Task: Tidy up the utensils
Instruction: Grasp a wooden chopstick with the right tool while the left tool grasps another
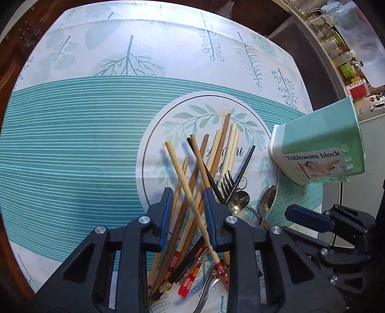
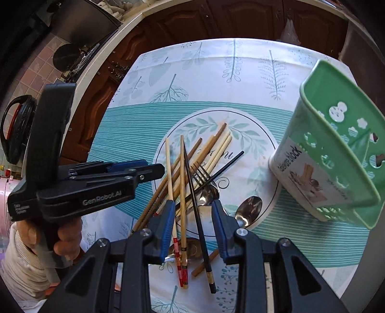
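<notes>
A heap of wooden, pale and black chopsticks (image 1: 204,163) (image 2: 182,168) lies crossed on the round print of the tablecloth, with a fork (image 1: 227,185) (image 2: 201,173) and two spoons (image 1: 239,201) (image 2: 250,208) beside it. My left gripper (image 1: 188,195) hangs over the heap, open and narrow, several chopsticks showing between its fingers. My right gripper (image 2: 193,203) is open over a pale pair and a black chopstick (image 2: 192,183), with a gap at its right pad. A green utensil holder (image 1: 320,144) (image 2: 336,156) labelled "Tableware block" stands to the right. Nothing looks lifted.
The leaf-patterned tablecloth (image 1: 84,125) spreads left and far of the heap. Brown cabinets (image 2: 216,21) lie past the table's far edge. A counter with bottles (image 1: 346,62) runs at the right. A hand in a white sleeve (image 2: 65,238) holds the left gripper (image 2: 160,171).
</notes>
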Tool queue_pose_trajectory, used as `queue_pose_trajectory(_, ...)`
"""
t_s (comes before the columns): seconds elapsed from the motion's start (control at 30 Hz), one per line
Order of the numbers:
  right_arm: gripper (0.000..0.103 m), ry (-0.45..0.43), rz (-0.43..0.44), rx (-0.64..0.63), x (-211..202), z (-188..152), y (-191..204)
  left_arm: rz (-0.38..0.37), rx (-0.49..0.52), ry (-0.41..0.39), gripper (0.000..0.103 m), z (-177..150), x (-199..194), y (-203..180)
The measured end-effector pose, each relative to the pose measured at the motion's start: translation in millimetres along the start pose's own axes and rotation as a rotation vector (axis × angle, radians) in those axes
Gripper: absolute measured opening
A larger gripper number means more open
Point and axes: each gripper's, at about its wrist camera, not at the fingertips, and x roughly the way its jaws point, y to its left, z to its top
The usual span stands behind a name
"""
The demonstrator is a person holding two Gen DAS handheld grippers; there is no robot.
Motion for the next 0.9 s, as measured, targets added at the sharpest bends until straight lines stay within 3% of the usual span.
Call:
queue_pose_trajectory(0.37, 0.031, 0.028, 0.032, 0.031, 17, 0, -9, -0.028, -0.031, 0.013, 0.015, 2, 13, -7)
queue_pose_trajectory(0.47, 0.031, 0.027, 0.042, 0.026, 19, 2, -5, -0.029, -0.039, 0.019, 0.006, -1, 17, -4)
queue_pose_trajectory(0.73, 0.031, 0.043, 0.067, 0.016, 29, 4, 5, -0.011, -0.060, -0.065, 0.003, -14, -8, 5)
queue_pose_trajectory(0.9, 0.031, 0.055, 0.083, 0.024, 40, 6, 7, -0.048, -0.111, -0.102, 0.003, -21, -29, 18)
